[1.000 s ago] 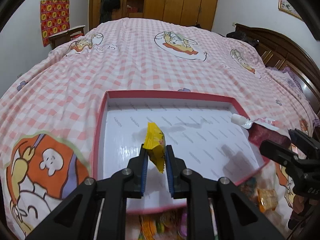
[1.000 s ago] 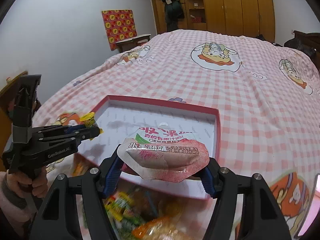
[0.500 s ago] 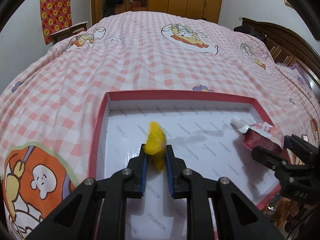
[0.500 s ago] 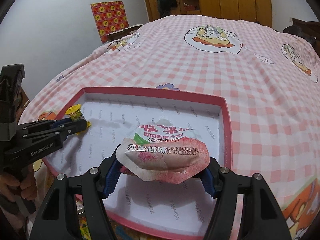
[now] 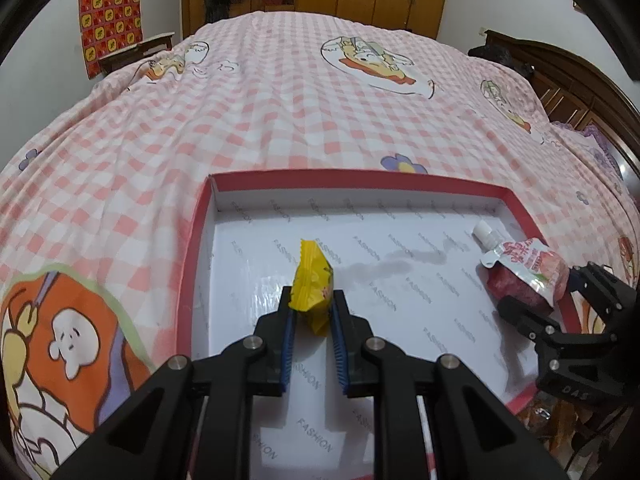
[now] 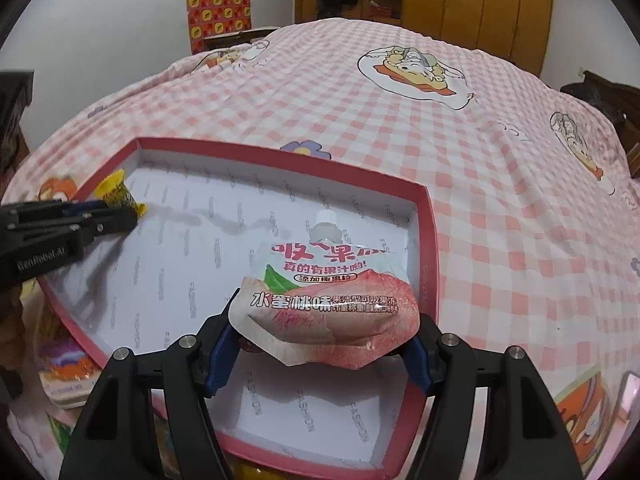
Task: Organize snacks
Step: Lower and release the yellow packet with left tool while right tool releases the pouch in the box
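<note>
Lowering both snacks into the tray [image 5: 196, 240]. Left tongs [image 5: 313, 322] clenching a yellow packet [image 5: 312, 280], hovering over the tray's left half; right tongs [image 6: 324, 344] clamping a peach pouch [image 6: 326, 304] by its bottom end, cap pointing away, over the right side near the wall. Judging the best finish: easing each down until nearly touching the white floor, then releasing gently, keeping the two well apart, and holding the pouch inside the right wall. Watching the soft bed [image 5: 320, 100], since pressing on the tray could be tilting it. Tray floor otherwise showing nothing lying in it. More wrapped snacks [image 6: 64, 372] piling outside the tray's near edge, waiting on the bed.
</note>
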Demonstrator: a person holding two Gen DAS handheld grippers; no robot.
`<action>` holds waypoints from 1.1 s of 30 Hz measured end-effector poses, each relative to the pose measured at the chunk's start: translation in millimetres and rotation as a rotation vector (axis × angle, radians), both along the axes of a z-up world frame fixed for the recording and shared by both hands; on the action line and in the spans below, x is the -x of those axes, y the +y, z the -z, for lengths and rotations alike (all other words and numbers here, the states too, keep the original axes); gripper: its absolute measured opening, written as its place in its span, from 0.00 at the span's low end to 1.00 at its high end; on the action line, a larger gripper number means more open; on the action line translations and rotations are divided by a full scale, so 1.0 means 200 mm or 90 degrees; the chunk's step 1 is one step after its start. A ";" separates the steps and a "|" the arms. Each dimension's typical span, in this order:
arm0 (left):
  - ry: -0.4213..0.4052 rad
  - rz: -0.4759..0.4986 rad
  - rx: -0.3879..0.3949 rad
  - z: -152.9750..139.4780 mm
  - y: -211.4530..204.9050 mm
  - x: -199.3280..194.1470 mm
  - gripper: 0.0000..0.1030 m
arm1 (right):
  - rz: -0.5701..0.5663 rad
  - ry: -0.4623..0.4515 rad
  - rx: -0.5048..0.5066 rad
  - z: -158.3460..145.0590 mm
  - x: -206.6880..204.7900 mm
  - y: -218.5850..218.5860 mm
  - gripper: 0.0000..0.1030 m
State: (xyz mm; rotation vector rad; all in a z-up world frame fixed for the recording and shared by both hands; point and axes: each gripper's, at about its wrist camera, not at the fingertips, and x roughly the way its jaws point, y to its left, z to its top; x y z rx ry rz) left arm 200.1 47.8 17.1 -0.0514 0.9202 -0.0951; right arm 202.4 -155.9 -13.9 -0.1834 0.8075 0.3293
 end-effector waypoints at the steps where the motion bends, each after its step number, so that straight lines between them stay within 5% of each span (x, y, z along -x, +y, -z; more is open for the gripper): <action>1: 0.002 0.003 0.001 0.00 -0.01 0.01 0.17 | -0.001 -0.001 0.005 0.00 0.01 0.00 0.67; 13: 0.017 0.009 -0.002 -0.01 -0.08 -0.01 0.17 | 0.015 0.014 -0.023 -0.02 0.01 -0.07 0.68; 21: -0.022 0.024 -0.062 0.00 -0.14 -0.03 0.18 | 0.021 0.007 -0.062 -0.04 -0.06 -0.09 0.68; 23: -0.023 0.031 -0.059 0.00 -0.15 -0.03 0.23 | 0.024 0.004 -0.060 -0.04 -0.07 -0.09 0.68; 27: -0.022 0.042 -0.052 -0.01 -0.17 -0.03 0.54 | 0.020 0.007 -0.069 -0.03 -0.08 -0.09 0.69; 33: -0.041 0.042 -0.057 -0.05 -0.18 0.00 0.58 | 0.003 0.012 -0.091 -0.04 -0.07 -0.09 0.81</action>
